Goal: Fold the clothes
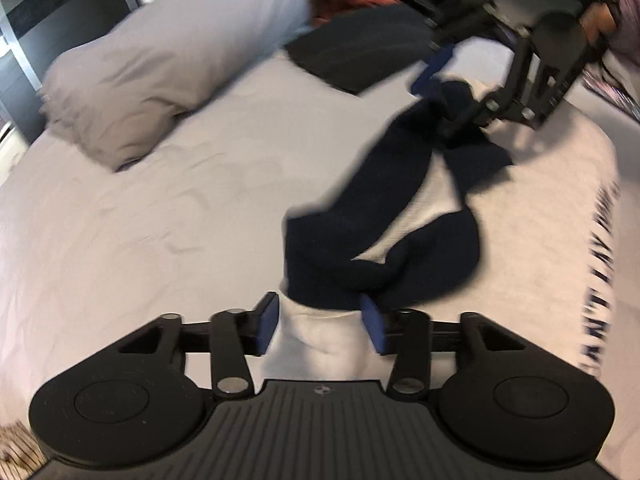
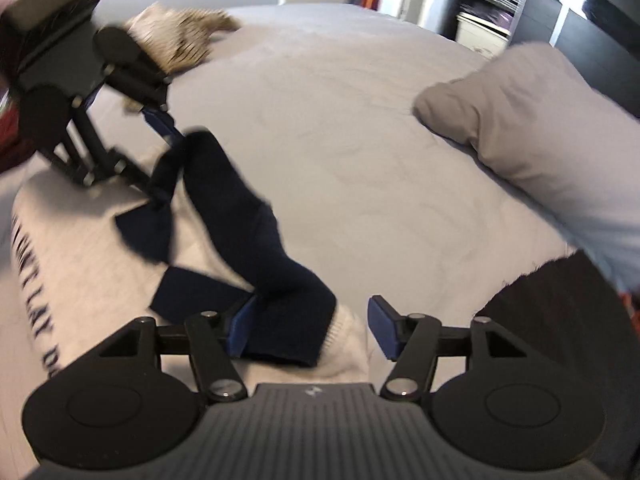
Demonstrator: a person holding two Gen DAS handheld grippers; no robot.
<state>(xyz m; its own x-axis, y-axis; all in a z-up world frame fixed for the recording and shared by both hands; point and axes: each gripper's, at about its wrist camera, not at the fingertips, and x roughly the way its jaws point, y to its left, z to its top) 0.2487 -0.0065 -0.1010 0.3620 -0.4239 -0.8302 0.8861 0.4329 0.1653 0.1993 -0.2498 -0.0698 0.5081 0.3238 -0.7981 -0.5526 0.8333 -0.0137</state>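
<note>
Risking a lost grip, the white garment (image 1: 320, 340) with its navy trim (image 1: 360, 232) sits at lower centre of both views, slack between two spread tools.
The left gripper (image 1: 320, 322) has its blue pads parted around the white-and-navy edge, not pressed on it; the right gripper (image 2: 310, 330) is likewise spread, one pad against the navy band (image 2: 288, 320), the other clear of the cloth. If either lifts before pinching, I judge the edge would slide out and the twisted trim bunch further, spoiling the fold. Motion blur suggests haste, which adds to that. Counted: two grippers, one garment in hand, one grey pillow (image 1: 160, 64) at upper left of the left view, one dark folded item (image 1: 360, 48) at top centre, one patterned cloth (image 2: 180, 40) at upper left of the right view.
</note>
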